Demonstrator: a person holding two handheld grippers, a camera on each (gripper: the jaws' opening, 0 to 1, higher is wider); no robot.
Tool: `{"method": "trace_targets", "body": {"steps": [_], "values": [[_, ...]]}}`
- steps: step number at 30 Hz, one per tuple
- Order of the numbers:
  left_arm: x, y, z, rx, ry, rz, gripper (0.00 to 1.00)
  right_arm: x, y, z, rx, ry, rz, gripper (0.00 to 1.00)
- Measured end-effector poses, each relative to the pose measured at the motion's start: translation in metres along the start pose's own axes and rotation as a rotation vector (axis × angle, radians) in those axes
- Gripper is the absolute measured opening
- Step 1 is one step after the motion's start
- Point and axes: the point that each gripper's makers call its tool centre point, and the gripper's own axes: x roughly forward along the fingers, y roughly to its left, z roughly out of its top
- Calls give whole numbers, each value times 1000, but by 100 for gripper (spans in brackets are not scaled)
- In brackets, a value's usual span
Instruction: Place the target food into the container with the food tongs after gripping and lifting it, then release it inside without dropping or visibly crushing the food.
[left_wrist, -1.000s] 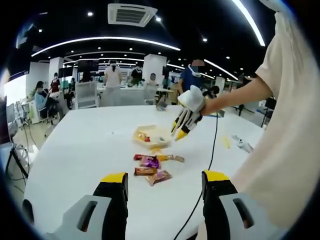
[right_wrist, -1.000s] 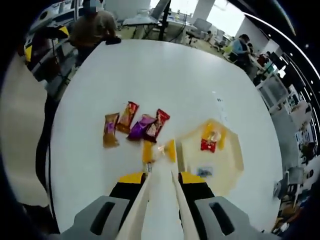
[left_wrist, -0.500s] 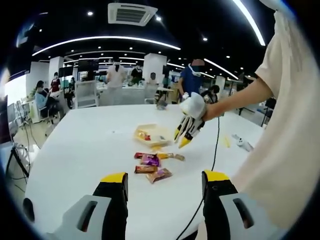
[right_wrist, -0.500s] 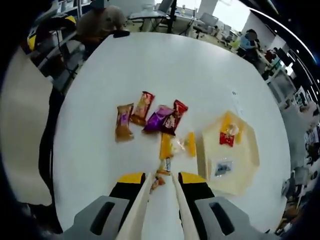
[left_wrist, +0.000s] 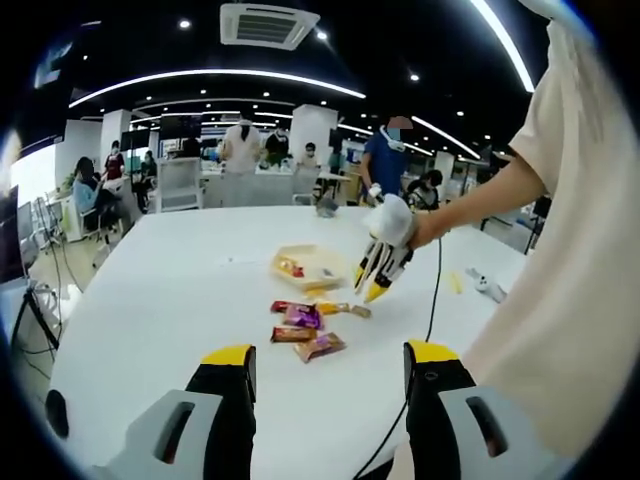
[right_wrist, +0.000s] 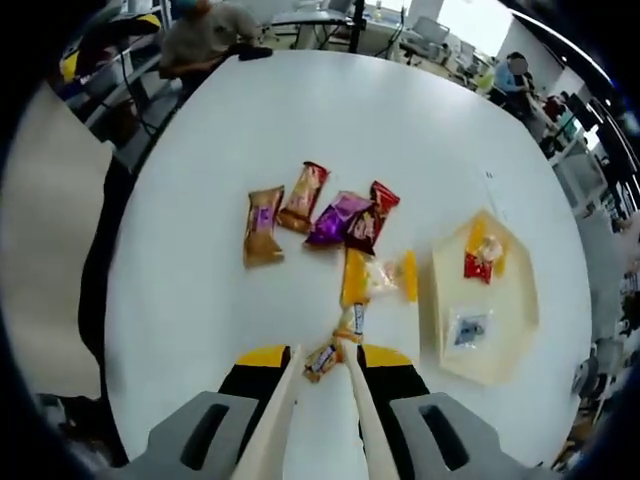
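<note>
The left tool (left_wrist: 328, 372) stands wide open and holds nothing, above the near edge of the white desk (left_wrist: 160, 290).

The right tool (right_wrist: 323, 352) is clamped on the handles of the pale food tongs (right_wrist: 310, 400), which run up between its jaws. The tong tips pinch a small brown-wrapped candy (right_wrist: 322, 360) above the desk. In the left gripper view the right tool (left_wrist: 380, 270) hangs at about 2 o'clock from the loose snacks.

In the right gripper view the cream container (right_wrist: 490, 300) lies at 2 o'clock from the tong tips. It holds a red-and-yellow pack (right_wrist: 480, 255) and a clear bag (right_wrist: 466, 328). An orange-ended wrapped snack (right_wrist: 376, 278) lies just beside the container at its 9 o'clock. Four more wrapped snacks (right_wrist: 310, 208) lie in a row at 11 o'clock.
</note>
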Motion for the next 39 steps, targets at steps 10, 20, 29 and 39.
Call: {"method": "trace_targets", "body": {"steps": [10,20,29,39], "values": [[1,2,-2,-6,6,4,59,6,3,-7,-3,23,21,26],[0,5,-5,-15,12,13,59,12,2,-13,5,39,37,26],[-3,6,-8,-30,13,29,59,20,4,-21,5,63,56,27],[-4,7,-14,-46,24,35,59,25,-1,-23,1,76,58,27]]}}
